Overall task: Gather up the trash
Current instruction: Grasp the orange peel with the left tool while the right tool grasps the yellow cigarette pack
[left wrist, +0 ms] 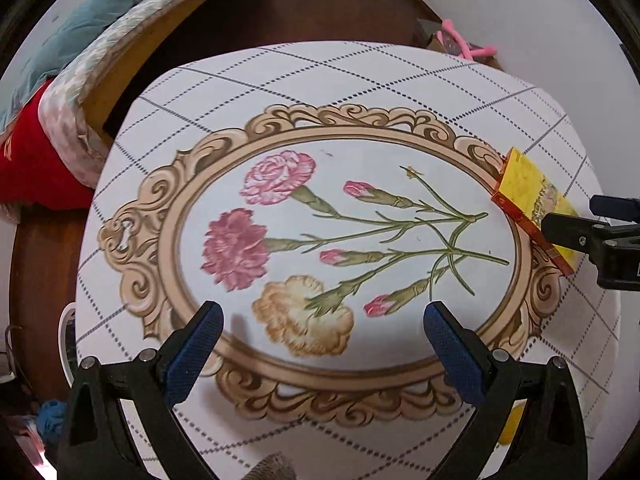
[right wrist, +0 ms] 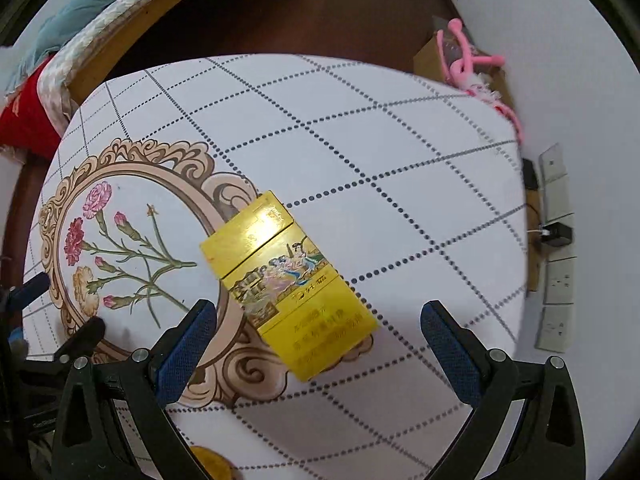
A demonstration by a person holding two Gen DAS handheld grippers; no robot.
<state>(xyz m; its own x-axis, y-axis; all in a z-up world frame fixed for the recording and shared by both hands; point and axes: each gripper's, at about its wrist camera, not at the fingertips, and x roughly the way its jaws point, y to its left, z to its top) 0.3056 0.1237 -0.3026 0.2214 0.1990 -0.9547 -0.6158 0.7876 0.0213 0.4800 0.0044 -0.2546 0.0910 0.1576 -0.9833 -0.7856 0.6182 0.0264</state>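
A yellow cigarette box point(right wrist: 288, 284) with a painted picture lies flat on the table point(right wrist: 400, 140), which has a dotted grid and a carnation picture. My right gripper point(right wrist: 320, 316) is open, its jaws either side of the box's near end, not touching it. In the left wrist view the box point(left wrist: 528, 196) lies at the table's right side with the right gripper point(left wrist: 592, 236) over its near end. My left gripper point(left wrist: 324, 320) is open and empty above the printed carnations point(left wrist: 304, 240).
A bed with teal and red bedding point(left wrist: 60, 60) stands to the left beyond the table. A cardboard box with a pink toy point(right wrist: 468, 60) sits on the floor by the white wall. Wall sockets and a black charger point(right wrist: 556, 236) are at the right. A yellow thing point(right wrist: 212, 464) shows at the table's near edge.
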